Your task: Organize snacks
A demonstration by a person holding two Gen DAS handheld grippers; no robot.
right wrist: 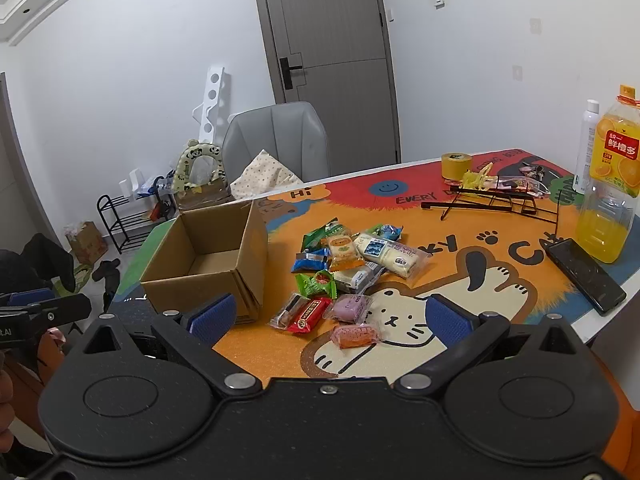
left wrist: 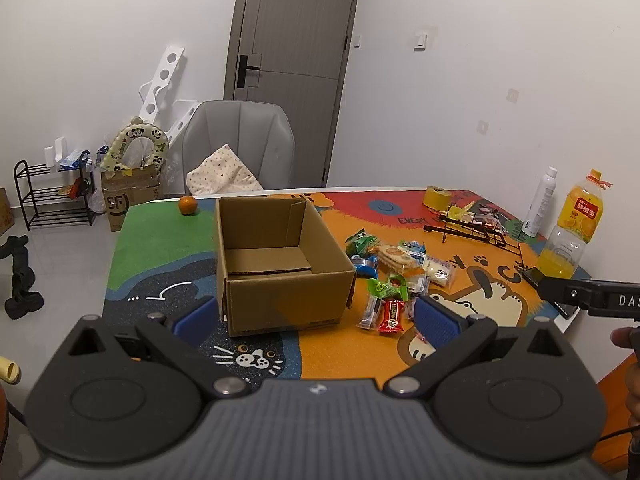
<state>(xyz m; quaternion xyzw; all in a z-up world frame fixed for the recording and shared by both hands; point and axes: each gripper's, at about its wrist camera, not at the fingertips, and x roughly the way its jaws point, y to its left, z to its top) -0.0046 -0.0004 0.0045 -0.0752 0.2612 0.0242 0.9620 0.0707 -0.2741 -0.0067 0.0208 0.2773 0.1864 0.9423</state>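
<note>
We are logging a juice bottle (right wrist: 610, 184) and phone (right wrist: 586, 276) far right; wrapped snacks (right wrist: 344, 276) lying heaped beside the empty cardboard box (right wrist: 208, 260); left gripper (left wrist: 314, 320) and right gripper (right wrist: 326, 316) are gaping, holding nothing.

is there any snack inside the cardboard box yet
No: the cardboard box shows only its bare brown floor, while the wrapped snacks all lie on the mat beside it.

Each handheld gripper has a black body with two round discs, silver pivot screws and black linkages ending in ribbed blue pads (left wrist: 434, 320). The left gripper (left wrist: 314, 318) has a grey ridged housing; the right gripper (right wrist: 330, 316) is matte black, with white lettering along its side.
</note>
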